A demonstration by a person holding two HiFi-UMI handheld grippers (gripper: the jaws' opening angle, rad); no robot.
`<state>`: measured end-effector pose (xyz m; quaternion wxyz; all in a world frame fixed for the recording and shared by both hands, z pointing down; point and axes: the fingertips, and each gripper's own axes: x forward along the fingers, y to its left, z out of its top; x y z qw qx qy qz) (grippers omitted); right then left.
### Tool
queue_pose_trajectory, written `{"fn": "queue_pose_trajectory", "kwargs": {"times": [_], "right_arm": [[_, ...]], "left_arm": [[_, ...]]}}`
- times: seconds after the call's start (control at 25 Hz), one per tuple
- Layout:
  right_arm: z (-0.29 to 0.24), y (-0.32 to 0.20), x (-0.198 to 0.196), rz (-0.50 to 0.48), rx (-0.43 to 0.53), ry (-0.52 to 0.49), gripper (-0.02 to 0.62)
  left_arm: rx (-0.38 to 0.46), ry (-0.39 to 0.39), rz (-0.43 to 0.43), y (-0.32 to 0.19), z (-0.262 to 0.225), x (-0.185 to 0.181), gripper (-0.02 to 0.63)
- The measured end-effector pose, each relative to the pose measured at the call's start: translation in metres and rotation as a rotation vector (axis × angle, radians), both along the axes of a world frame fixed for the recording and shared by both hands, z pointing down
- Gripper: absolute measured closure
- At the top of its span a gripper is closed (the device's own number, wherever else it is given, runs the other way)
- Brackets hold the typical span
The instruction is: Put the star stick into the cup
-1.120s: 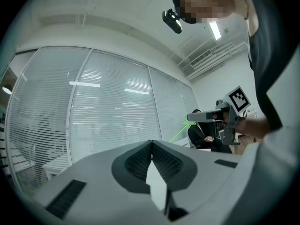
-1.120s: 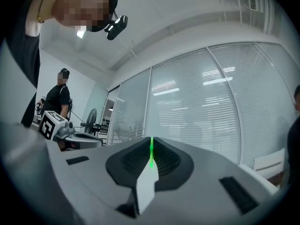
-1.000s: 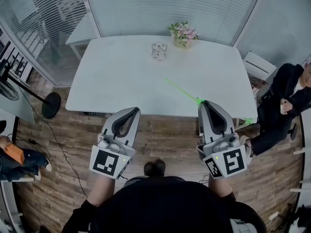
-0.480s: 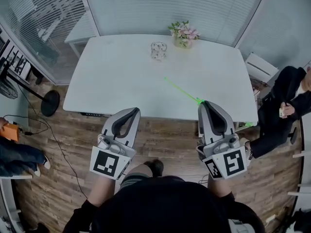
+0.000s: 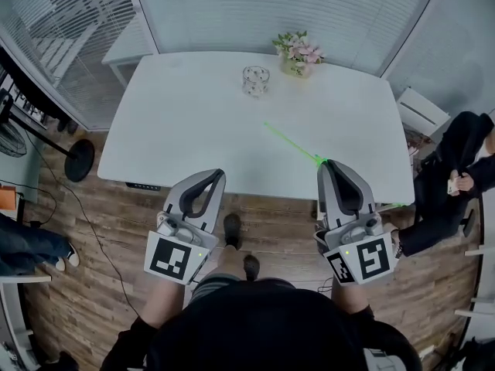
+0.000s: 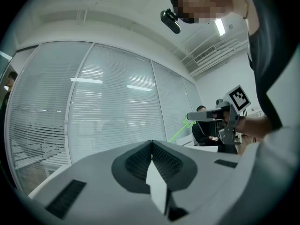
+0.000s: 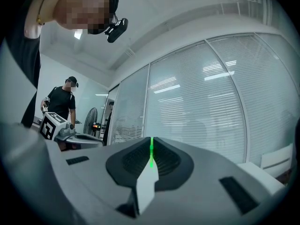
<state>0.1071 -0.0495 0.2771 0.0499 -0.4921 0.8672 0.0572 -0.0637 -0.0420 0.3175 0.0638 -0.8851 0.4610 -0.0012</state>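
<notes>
- Far left, a fan stand point(image 5: 80, 163) sits on the wood floor point(image 5: 93, 238), with slatted glass walls point(image 5: 271, 6) behind it.
- My left gripper point(image 5: 210, 176) hangs over the floor just short of the table's near edge, jaws together with nothing between them.
- The white table point(image 5: 186, 122) is mostly bare.
- The cup point(image 5: 255, 80), clear glass, stands near the far edge, with flowers point(image 5: 296, 51) just to its right.
- The green stick point(image 5: 292, 144) slants over the table towards the cup, well apart from it, its star end at my right jaws.
- My right gripper point(image 5: 325, 164) is clamped on the stick at the table's near edge.
- Far right, a person point(image 5: 452, 176) in dark clothes sits beside the table.
</notes>
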Motion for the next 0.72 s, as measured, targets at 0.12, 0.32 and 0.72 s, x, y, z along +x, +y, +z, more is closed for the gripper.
{"fn": "queue_pose_trajectory", "kwargs": {"times": [0.12,0.32,0.72], "right_arm": [[0.000,-0.013,-0.001,0.006,0.004,0.001,0.574],[0.001,-0.047,-0.001,0.024,-0.001,-0.005,0.574],[-0.006,-0.119,-0.010,0.051,0.005,-0.002,0.574]], "left_arm": [[0.008,0.005,0.011,-0.016,0.000,0.001,0.592],[0.009,0.009,0.029,-0.053,-0.001,0.000,0.592],[0.014,-0.004,0.077,-0.129,-0.008,-0.005,0.592]]}}
